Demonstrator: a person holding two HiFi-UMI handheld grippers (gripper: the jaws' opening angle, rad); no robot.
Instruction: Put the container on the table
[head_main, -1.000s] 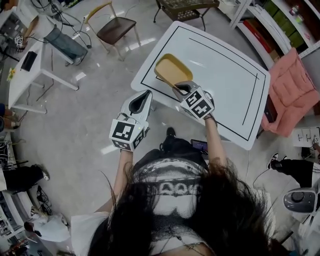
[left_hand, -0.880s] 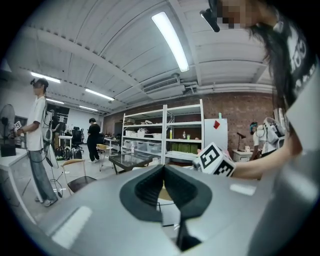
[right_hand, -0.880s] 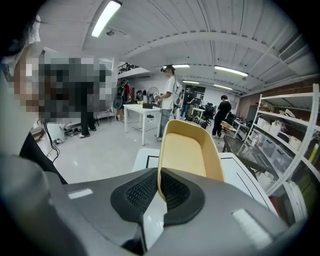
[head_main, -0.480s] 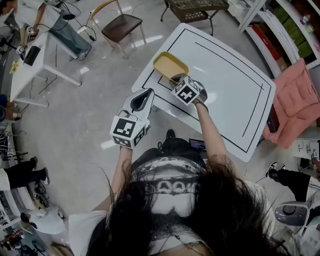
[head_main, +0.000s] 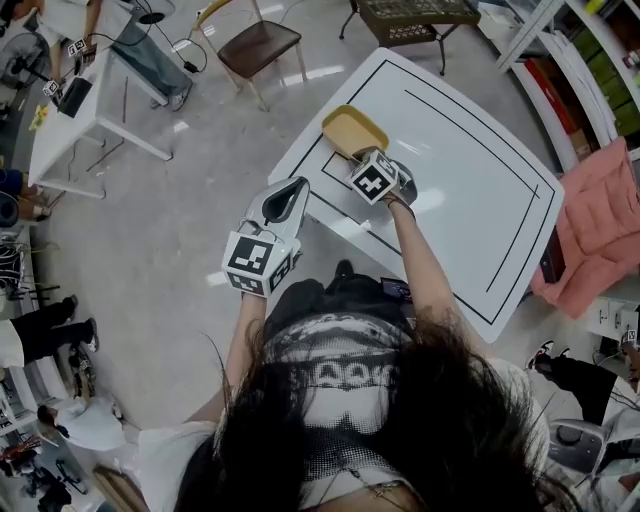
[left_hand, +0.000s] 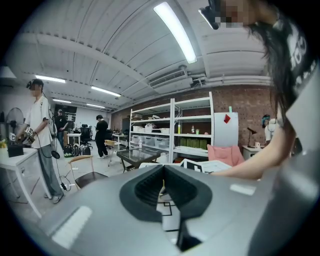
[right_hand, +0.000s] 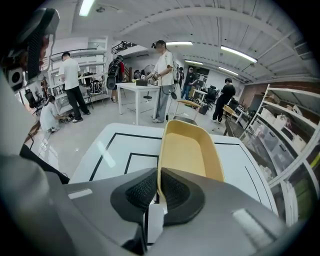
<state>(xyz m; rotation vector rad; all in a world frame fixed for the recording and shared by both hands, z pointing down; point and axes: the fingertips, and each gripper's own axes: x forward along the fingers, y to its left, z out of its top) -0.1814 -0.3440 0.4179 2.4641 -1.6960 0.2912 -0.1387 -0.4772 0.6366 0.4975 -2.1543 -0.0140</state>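
Observation:
A shallow yellow container (head_main: 355, 130) is over the near left part of the white table (head_main: 470, 180), which carries black outline markings. My right gripper (head_main: 362, 158) is shut on its near rim. In the right gripper view the pads (right_hand: 172, 187) pinch the thin wall of the container (right_hand: 187, 150), which stretches away low above the table (right_hand: 115, 145); I cannot tell whether its bottom touches. My left gripper (head_main: 297, 184) hangs over the floor just off the table's left edge, jaws together and empty. The left gripper view shows only its own pads (left_hand: 145, 190) and the room beyond.
A brown chair (head_main: 255, 45) and a white desk (head_main: 85, 120) stand on the floor to the left. A dark low table (head_main: 410, 15) is beyond the white one. A pink cushion (head_main: 600, 220) and shelves (head_main: 590, 70) line the right side. People stand at the far left.
My right gripper has carried the yellow container forward and down, from the table's edge to inside the black outline. The left gripper has drifted slightly forward, still empty.

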